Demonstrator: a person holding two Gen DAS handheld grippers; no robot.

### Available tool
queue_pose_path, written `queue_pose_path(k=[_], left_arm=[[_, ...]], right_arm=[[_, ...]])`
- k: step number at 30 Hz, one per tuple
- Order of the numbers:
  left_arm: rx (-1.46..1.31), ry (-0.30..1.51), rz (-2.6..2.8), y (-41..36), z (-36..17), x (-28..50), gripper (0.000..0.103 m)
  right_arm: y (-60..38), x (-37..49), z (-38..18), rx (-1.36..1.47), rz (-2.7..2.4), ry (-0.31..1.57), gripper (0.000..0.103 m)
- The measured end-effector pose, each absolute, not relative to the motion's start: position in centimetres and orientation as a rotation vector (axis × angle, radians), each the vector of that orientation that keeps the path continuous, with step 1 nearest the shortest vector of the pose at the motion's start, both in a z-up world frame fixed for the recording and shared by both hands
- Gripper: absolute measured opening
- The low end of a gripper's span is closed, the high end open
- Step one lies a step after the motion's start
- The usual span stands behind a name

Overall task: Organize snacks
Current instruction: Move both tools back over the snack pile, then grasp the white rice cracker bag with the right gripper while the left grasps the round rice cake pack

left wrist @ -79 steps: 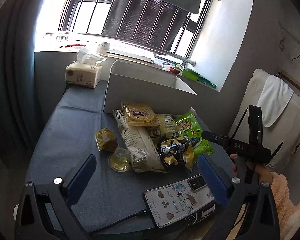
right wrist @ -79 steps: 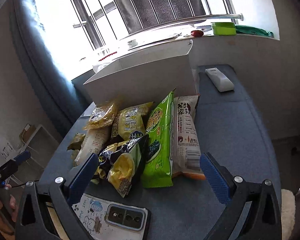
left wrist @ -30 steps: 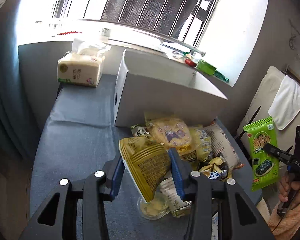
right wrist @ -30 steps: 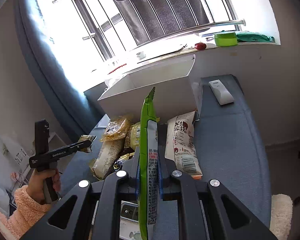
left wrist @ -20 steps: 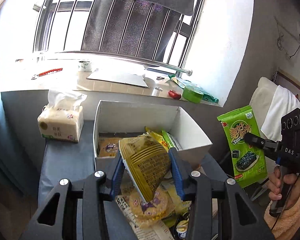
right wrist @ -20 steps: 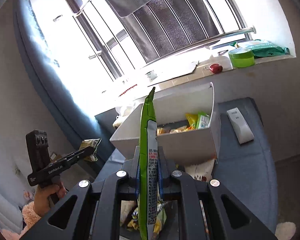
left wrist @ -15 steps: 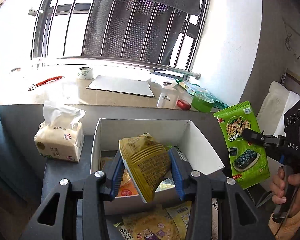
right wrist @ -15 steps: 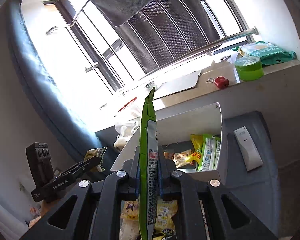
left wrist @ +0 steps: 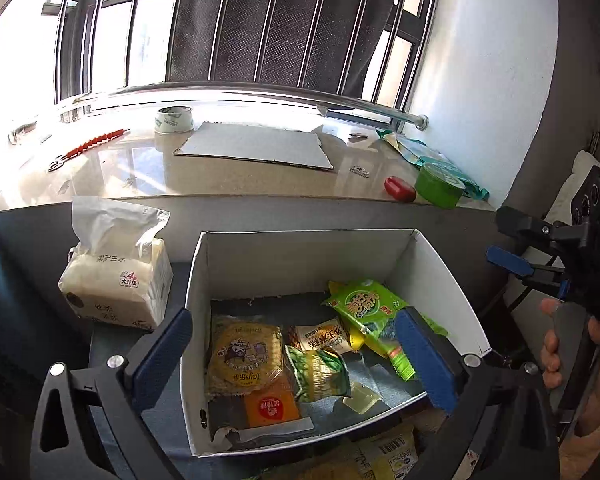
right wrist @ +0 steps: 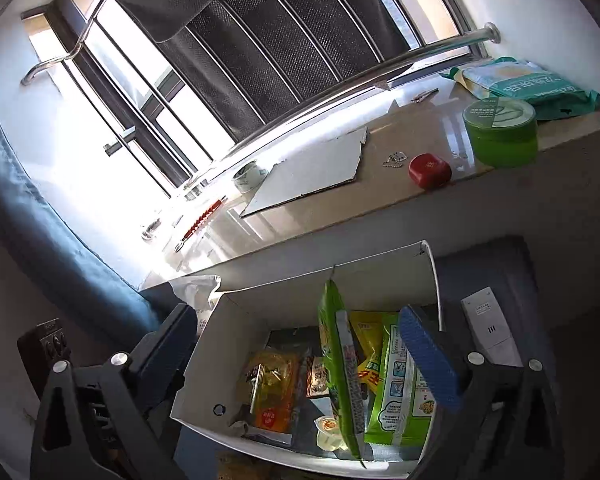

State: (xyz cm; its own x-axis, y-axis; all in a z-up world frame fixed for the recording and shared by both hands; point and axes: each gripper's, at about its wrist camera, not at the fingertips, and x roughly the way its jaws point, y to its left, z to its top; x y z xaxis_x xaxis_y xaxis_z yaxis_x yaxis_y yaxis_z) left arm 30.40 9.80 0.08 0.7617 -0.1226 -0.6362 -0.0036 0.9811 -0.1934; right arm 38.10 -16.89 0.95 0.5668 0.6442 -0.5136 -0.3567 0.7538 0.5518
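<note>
Both my grippers hang over the white cardboard box (left wrist: 436, 276) and both sets of jaws are opening wide. My left gripper (left wrist: 296, 352) has nothing between its blue pads; below it the box holds a round yellow biscuit pack (left wrist: 244, 354), a green pea snack bag (left wrist: 320, 372), a jelly cup (left wrist: 360, 393) and an orange packet (left wrist: 270, 406). My right gripper (right wrist: 300, 352) has let go too: the green seaweed pack (right wrist: 338, 364) stands on edge between the jaws, touching neither pad, its lower end down inside the box (right wrist: 384, 276). A tissue pack (left wrist: 118, 280) sits just beside the box on the grey tabletop (right wrist: 496, 264), a white remote (right wrist: 490, 332) on the other side.
</note>
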Motion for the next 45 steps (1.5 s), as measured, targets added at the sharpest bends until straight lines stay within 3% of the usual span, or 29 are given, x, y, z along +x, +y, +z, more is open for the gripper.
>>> queue_pose_path(k=[9, 17, 22, 29, 36, 45], left_arm=[[-0.086, 0.627, -0.08, 7.6, 2.3, 23.1, 0.103], [0.026, 0.565, -0.13, 4.9, 3.0, 13.3, 0.103], [-0.078, 0.588, -0.155, 4.0, -0.5, 8.4, 0.103], [-0.281, 0.657, -0.14, 2.7, -8.2, 3.6, 0.103], [-0.317, 0.679, -0.113, 2.8, -9.7, 3.2, 0.103], [-0.315, 0.682, -0.106, 3.4, -9.8, 3.5, 0.103]], right_arm=[[-18.8, 34.0, 0.4, 0.405, 0.642, 0.746, 0.103], [-20.9, 22.4, 1.4, 0.185, 0.707, 0.573, 0.103], [-22.6, 16.2, -1.9, 0.08, 0.679, 0.556, 0.103], [-25.0, 11.5, -9.3, 0.191, 0.647, 0.736, 0.103], [-25.0, 10.6, -11.2, 0.19, 0.656, 0.773, 0.103], [-22.6, 16.0, -11.3, 0.119, 0.641, 0.813, 0.103]])
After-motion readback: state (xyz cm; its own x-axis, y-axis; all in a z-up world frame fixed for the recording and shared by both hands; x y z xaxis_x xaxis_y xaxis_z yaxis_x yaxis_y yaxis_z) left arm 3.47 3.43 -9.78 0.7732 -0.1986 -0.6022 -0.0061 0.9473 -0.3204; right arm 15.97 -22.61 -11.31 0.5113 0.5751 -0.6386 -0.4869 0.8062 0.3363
